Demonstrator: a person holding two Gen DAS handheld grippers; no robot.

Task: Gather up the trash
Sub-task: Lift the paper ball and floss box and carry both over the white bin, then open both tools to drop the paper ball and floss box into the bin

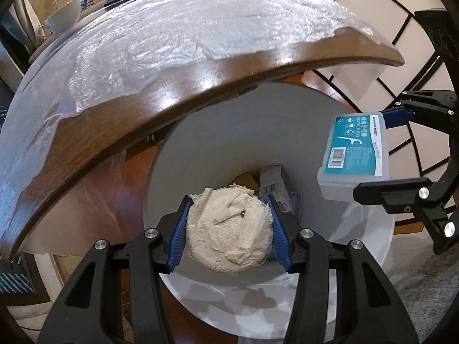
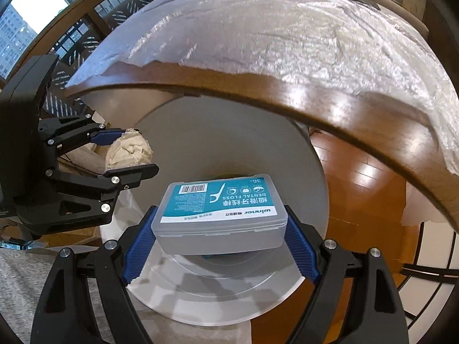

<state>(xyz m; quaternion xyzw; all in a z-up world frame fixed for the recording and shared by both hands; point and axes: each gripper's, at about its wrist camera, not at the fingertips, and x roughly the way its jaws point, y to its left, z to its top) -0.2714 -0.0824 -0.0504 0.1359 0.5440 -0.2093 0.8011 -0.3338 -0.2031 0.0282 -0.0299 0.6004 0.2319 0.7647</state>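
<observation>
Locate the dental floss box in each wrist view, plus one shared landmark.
Left wrist: dental floss box at right of centre, in the right gripper, above the bin's rim.
Right wrist: bottom centre, between the blue pads.
Shared landmark: the grey bin under the wooden table edge.

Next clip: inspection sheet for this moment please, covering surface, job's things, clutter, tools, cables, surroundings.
Surface: wooden table, its top under clear plastic sheet.
Job's things: crumpled tissue wad and dental floss box, both above the open grey bin.
Clutter: boxes and scraps already inside the bin.
Tools: left tool shut on the wad; right tool shut on the box.
Cables: nothing seen.
Surroundings: white cup on table, windows, wood floor.
</observation>
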